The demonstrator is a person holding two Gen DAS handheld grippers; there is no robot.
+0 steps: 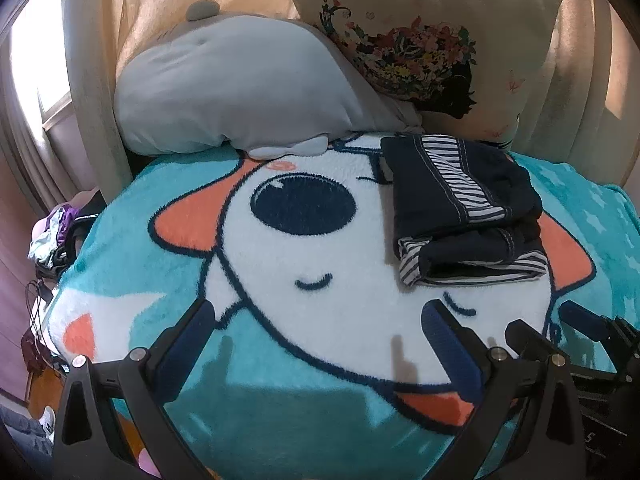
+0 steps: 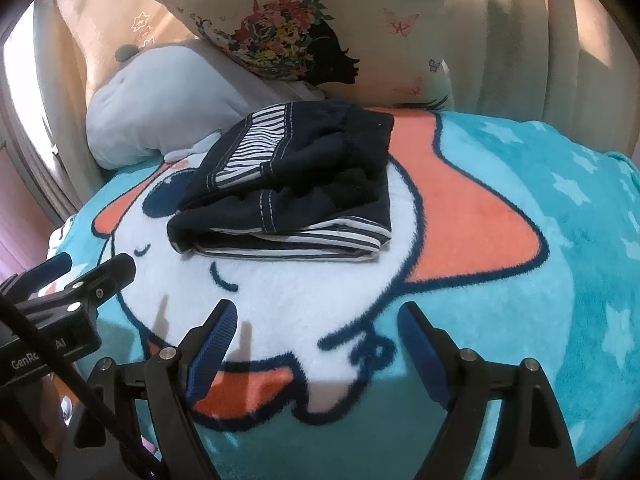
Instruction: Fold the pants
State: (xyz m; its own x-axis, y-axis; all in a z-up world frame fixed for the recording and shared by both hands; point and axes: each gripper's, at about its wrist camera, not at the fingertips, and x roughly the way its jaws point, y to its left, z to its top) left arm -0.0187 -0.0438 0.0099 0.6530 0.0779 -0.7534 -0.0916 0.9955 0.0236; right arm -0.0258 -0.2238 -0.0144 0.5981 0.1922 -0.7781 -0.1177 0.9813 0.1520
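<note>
Both wide-open, empty claws, left [image 1: 320, 344] and right [image 2: 316, 344], hover before folded navy pants [image 2: 288, 184] with striped trim.

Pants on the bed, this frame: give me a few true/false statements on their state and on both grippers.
1. The pants lie folded in a stack on the blanket. True.
2. The right gripper is clamped on the pants. False: its jaws stand open and empty, short of the pants.
3. The left gripper is open with nothing between its fingers. True.
4. The pants are plain red. False: they are dark navy with striped panels.
5. The flowered pillow lies on top of the pants. False: it leans behind them.
</note>
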